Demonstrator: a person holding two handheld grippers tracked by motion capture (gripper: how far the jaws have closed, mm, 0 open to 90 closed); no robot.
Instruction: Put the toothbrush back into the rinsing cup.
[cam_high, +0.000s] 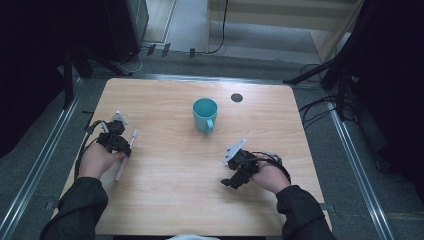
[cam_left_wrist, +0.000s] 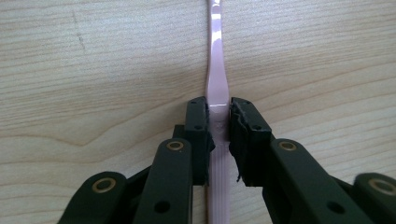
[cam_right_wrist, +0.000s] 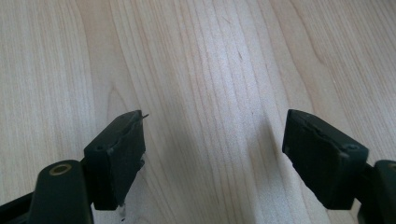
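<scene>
Pinching the pink toothbrush (cam_left_wrist: 218, 88) between the jaws of your left gripper (cam_left_wrist: 218, 122), you were at the grasp step, with the handle running straight up the gap and the brush lying flat on the table (cam_high: 170, 195) at its left side. Your right gripper (cam_right_wrist: 212, 154) hovered with jaws spread wide over bare wood, holding nothing. Farther off stood the teal cup (cam_high: 205, 114), so the next move likely called for a clean lift and a carry toward it.
</scene>
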